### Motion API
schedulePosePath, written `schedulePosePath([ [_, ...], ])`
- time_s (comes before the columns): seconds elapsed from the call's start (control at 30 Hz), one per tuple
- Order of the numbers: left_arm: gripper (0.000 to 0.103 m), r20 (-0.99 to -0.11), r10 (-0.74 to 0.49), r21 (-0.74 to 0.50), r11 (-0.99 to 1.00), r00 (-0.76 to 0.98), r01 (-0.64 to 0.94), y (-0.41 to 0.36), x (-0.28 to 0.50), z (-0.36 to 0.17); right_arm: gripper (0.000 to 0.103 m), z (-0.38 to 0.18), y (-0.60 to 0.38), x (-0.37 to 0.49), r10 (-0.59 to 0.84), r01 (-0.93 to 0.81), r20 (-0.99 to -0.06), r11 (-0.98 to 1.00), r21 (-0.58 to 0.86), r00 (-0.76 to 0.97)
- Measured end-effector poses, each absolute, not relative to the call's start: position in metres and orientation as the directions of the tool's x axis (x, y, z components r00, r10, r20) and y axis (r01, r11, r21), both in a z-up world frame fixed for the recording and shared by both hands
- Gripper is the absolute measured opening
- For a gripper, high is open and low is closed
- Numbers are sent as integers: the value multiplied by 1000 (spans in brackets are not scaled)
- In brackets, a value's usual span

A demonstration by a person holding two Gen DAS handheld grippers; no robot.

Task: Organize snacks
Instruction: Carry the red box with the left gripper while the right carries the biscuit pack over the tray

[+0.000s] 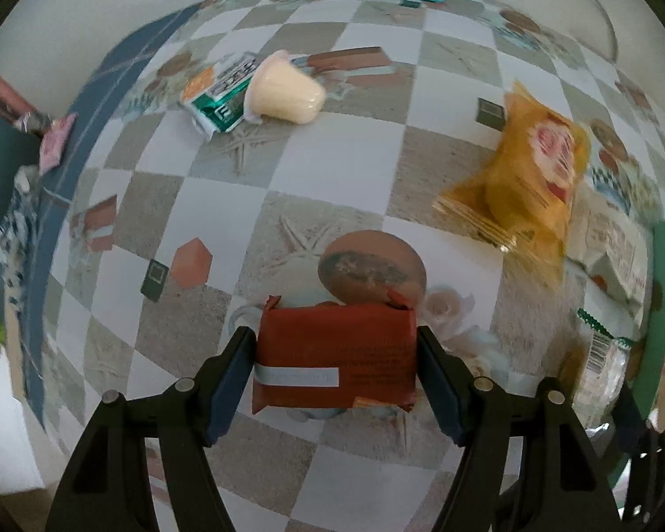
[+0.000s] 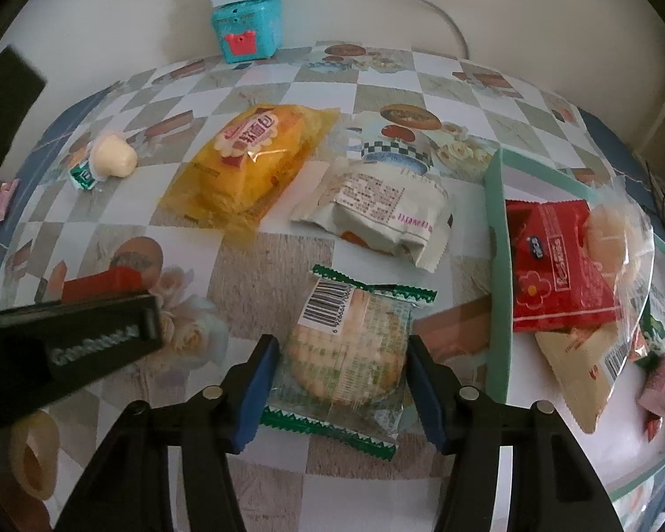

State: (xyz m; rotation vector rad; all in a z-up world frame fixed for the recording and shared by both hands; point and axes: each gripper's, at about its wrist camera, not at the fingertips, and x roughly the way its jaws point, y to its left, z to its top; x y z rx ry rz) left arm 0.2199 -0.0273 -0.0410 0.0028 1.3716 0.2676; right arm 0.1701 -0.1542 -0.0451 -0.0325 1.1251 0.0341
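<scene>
My left gripper (image 1: 336, 357) is shut on a red-brown snack pack (image 1: 334, 354) and holds it just above the checkered tablecloth (image 1: 226, 204). The left gripper's body also shows in the right wrist view (image 2: 66, 346), with the red pack (image 2: 106, 286) at its tip. My right gripper (image 2: 339, 365) has its jaws around a green-edged clear cracker pack (image 2: 348, 354) that lies on the cloth; the pads sit at its sides. A green-rimmed tray (image 2: 498, 266) at the right holds a red pack (image 2: 554, 266) and several other snacks.
On the cloth lie a yellow bread pack (image 2: 252, 164), a pale wrapped cake (image 2: 377, 208), a cream jelly cup (image 2: 113, 157) and a small green pack (image 2: 82, 175). A teal box (image 2: 246, 29) with a white power strip stands by the back wall. A tape roll (image 2: 33, 459) lies front left.
</scene>
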Motion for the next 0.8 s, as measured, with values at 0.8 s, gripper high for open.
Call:
schedulePosePath([
  [0.8,61,-956,183,134,968,228,-214,-32,187,-19,55,-12,-164,140,99,-47,-882,995,88,461],
])
